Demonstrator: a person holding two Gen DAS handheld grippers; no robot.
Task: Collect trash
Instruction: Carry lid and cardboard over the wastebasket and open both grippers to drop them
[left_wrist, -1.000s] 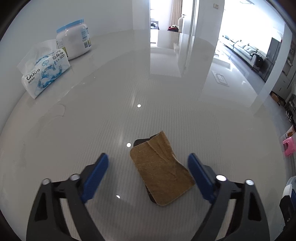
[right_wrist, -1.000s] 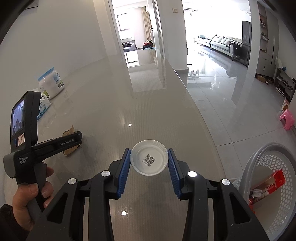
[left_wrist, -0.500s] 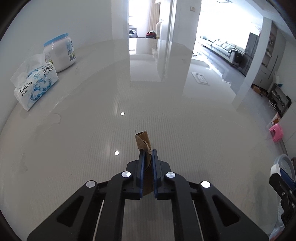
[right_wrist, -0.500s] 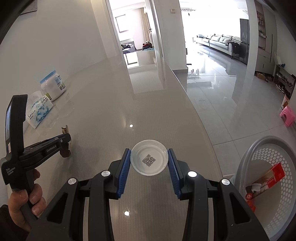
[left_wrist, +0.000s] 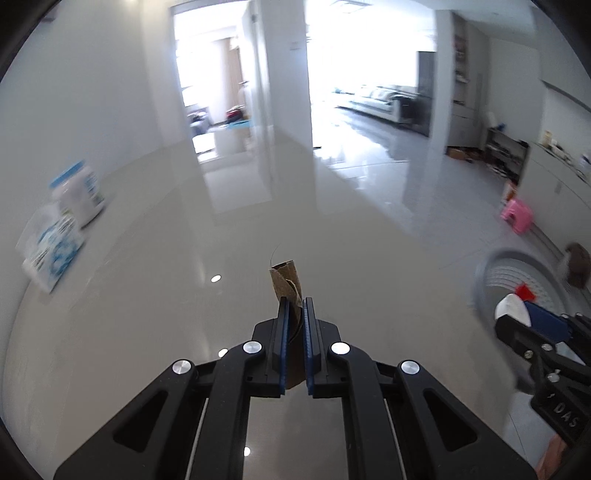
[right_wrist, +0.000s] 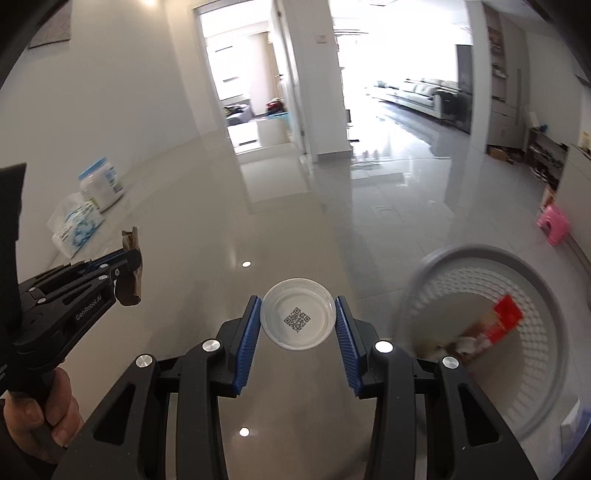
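Carry-to-bin step: left gripper (left_wrist: 294, 306) clamps a brown cardboard scrap (left_wrist: 285, 281) above the desk (left_wrist: 147, 314), right gripper (right_wrist: 297, 322) pinches a white plastic lid (right_wrist: 297, 319); next, swing both right over the waste basket (right_wrist: 535, 413) and release.

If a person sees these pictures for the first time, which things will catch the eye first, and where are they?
In the centre of the right wrist view, the right gripper clamps a white plastic lid with a QR code on it. The left gripper pinches a folded piece of brown cardboard, raised above the glossy table. At the right, beside the table edge, stands a grey mesh bin with a red package inside.
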